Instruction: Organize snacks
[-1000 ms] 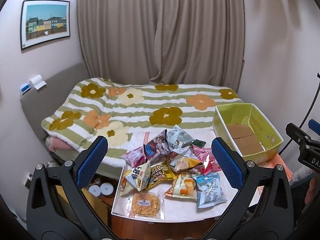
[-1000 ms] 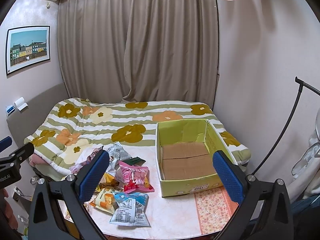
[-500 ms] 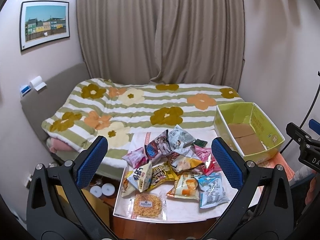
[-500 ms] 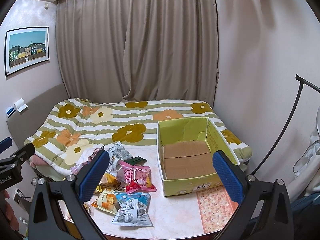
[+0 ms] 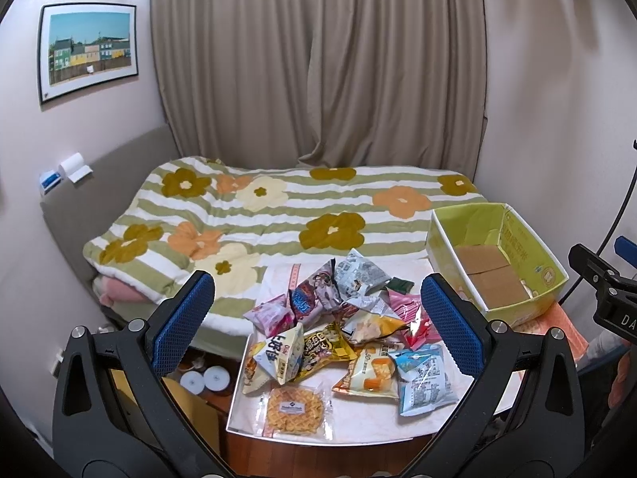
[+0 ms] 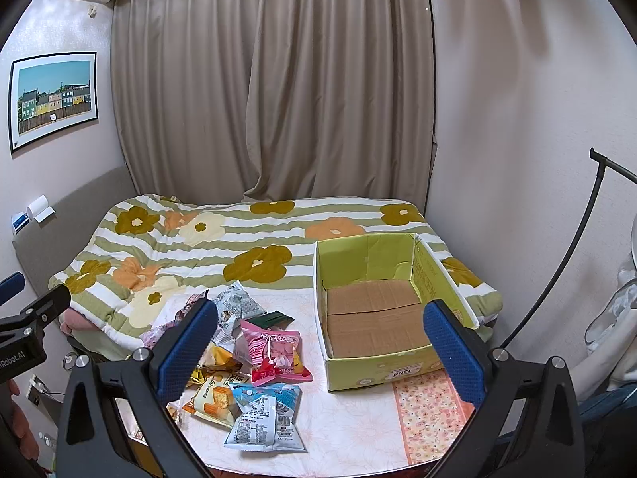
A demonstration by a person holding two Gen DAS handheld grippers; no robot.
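Though checked against the views from 1 second ago, finds almost nothing altered: only a slight drift of both cameras, no packet displaced. Judges the task therefore not yet begun, with every snack outstanding.

Records the left gripper spread wide, gripping nothing, hovering well above the snack pile. Records the right gripper likewise spread and unladen, well above the table, facing the cardboard box.

Locates the pile on the table's left half, packets overlapping and touching. Locates the box on the right half, near the pile but apart from it, open top upward, bare inside.

Notes the box's long axis running away from the holder toward the bed. Finds no common heading among the packets. Notes 1 blue packet at the near edge of the pile, lying flat, long axis roughly front to back, and 1 waffle packet flat at the table's near left corner, just clear of the heap. Judges either a sensible first pick.
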